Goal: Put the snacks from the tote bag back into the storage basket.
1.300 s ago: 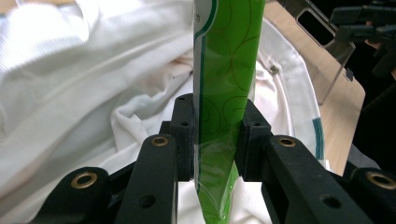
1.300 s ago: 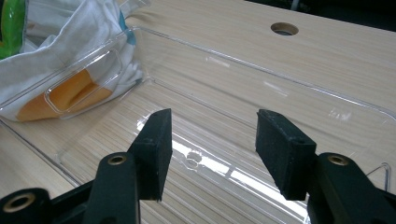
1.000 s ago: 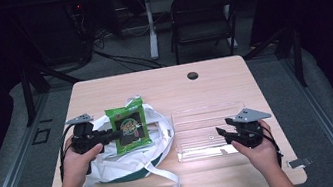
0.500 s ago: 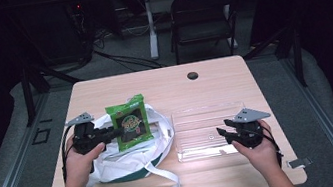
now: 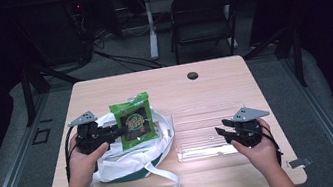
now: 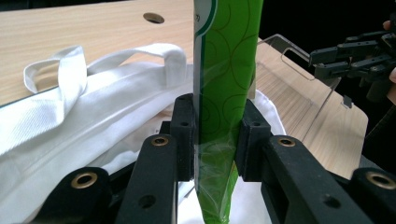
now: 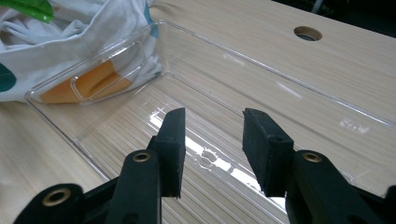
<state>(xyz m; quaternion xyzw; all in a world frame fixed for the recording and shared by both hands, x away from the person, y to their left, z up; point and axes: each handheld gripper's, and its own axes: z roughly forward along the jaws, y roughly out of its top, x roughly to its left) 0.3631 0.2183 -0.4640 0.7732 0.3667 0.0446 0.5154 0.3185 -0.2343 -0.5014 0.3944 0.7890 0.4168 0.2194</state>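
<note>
The green snack packet [image 5: 133,120] stands upright over the white tote bag [image 5: 128,155], pinched flat in my left gripper [image 5: 113,131]. Those fingers [image 6: 183,135] squeeze it from both sides, so it cannot slip. I think it is going from the bag to the clear plastic tray [image 5: 184,121] just beside it. My right gripper [image 5: 222,132] waits low over the tray. Its fingers [image 7: 173,140] have just been closing, with nothing between them. The table [image 5: 212,76] holds everything.

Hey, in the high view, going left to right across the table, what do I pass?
Left tool → green snack packet over the white tote bag → clear plastic tray → right tool.
</note>
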